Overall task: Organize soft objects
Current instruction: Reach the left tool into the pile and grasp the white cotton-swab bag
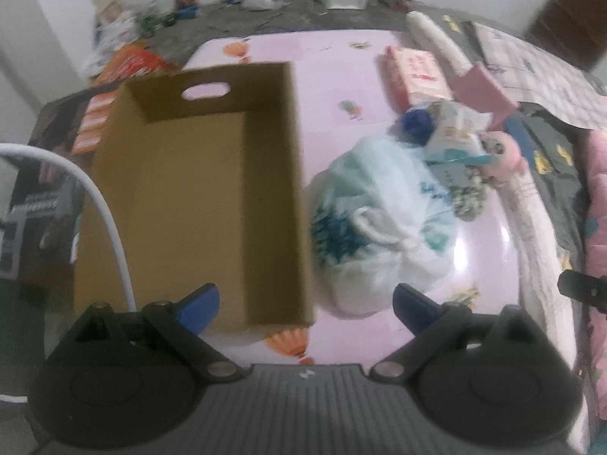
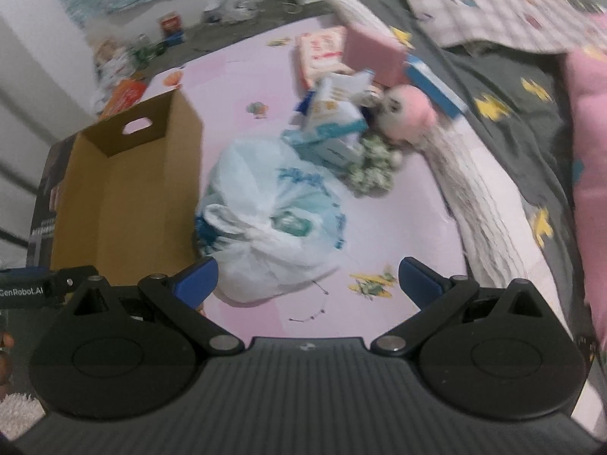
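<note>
An open, empty cardboard box [image 1: 197, 189] with a handle hole stands on the pink table [image 1: 334, 87]; it also shows in the right wrist view [image 2: 125, 197]. A knotted white plastic bag [image 1: 379, 220] lies right of the box, also in the right wrist view [image 2: 273, 220]. Behind it lie tissue packs [image 2: 334, 121], a pink plush doll [image 2: 409, 113], a floral cloth [image 2: 371, 170] and a blue ball [image 1: 417, 123]. My left gripper [image 1: 305, 305] is open over the box's near right corner. My right gripper [image 2: 307, 278] is open, just in front of the bag.
A pink box [image 2: 373, 53] and a printed carton [image 2: 320, 53] stand at the table's back. A rolled white mat [image 2: 478, 197] and a grey bedspread [image 2: 512, 113] border the right side. Clutter [image 1: 125, 49] covers the floor behind. A white cable [image 1: 110, 220] hangs at left.
</note>
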Tool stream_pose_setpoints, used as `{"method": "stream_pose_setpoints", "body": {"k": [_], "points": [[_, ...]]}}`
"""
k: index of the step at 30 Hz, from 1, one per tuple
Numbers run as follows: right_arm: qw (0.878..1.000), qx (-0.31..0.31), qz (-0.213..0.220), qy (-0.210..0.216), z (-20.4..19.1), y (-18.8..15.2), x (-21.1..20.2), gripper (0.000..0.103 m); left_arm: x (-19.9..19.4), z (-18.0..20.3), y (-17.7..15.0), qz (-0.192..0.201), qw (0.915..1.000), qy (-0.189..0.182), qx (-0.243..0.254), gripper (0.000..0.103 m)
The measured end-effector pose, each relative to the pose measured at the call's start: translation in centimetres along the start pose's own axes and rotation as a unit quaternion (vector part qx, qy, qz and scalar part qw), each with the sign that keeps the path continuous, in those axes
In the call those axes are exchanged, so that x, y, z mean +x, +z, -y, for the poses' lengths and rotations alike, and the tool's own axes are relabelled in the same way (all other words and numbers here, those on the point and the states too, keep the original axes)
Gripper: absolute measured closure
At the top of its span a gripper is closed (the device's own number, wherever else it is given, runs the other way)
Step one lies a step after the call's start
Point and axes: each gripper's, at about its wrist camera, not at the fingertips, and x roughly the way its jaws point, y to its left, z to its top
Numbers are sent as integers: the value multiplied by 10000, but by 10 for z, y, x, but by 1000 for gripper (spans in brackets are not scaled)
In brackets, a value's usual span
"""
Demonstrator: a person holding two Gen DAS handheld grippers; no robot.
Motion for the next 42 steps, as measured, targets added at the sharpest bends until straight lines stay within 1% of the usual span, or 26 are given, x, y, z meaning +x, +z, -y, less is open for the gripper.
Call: {"method": "stream_pose_setpoints", "body": {"k": [4,6,8,11,13,15,17,19,20,21,22,23,24,25,26,28,31,33,35,37,38,39,42], "points": [[9988,473,146,34,38,16,2,1,0,22,22,275,9995,-82,156,4],[9965,777,232,181,58,32,9,1,0,32,34,444,9988,-65,187,5],[9932,1052,279,412,81,51,21,1,0,43,49,485,9986,63,205,5],[9880,1387,270,628,111,82,39,1,0,60,69,578,9980,100,252,5],[9832,1552,327,903,129,102,51,2,7,75,86,528,9977,237,351,5],[9801,1624,298,1099,144,121,70,3,18,89,100,438,9976,362,386,9],[9764,1680,244,1332,156,132,89,6,32,102,114,329,9976,434,423,11],[9717,1698,173,1630,165,142,113,12,47,115,126,255,9971,521,497,13],[9707,1653,127,1739,168,145,125,14,57,122,133,199,9966,590,536,16],[9703,1597,69,1816,169,148,138,21,67,128,140,144,9963,639,550,22],[9699,1532,-6,1894,170,153,152,29,77,133,147,86,9962,665,548,26],[9700,1503,-69,1909,169,154,163,33,88,139,156,19,9965,663,513,32],[9692,1484,-119,1961,170,156,172,40,95,143,164,-17,9971,603,470,35],[9677,1459,-130,2053,170,160,180,44,103,146,172,-20,9979,498,418,36],[9671,1421,-115,2105,170,161,184,46,112,150,181,17,9987,351,366,37],[9659,1292,-61,2241,167,165,192,54,129,157,196,103,9989,177,412,37],[9649,1115,114,2373,160,172,203,59,164,166,215,125,9990,53,428,46],[9650,1008,251,2407,155,178,212,62,193,169,220,-24,9990,-44,443,55],[9646,936,344,2442,152,181,224,66,220,172,219,-222,9984,-83,510,61],[9661,953,286,2383,148,182,243,68,243,174,214,-438,9974,-59,574,65],[9687,948,178,2286,146,182,254,70,250,173,210,-525,9972,-51,533,68],[9716,929,72,2175,144,180,263,70,252,170,207,-549,9973,-78,481,68],[9706,983,34,2199,143,178,268,70,244,156,203,-495,9979,-310,271,68]]}}
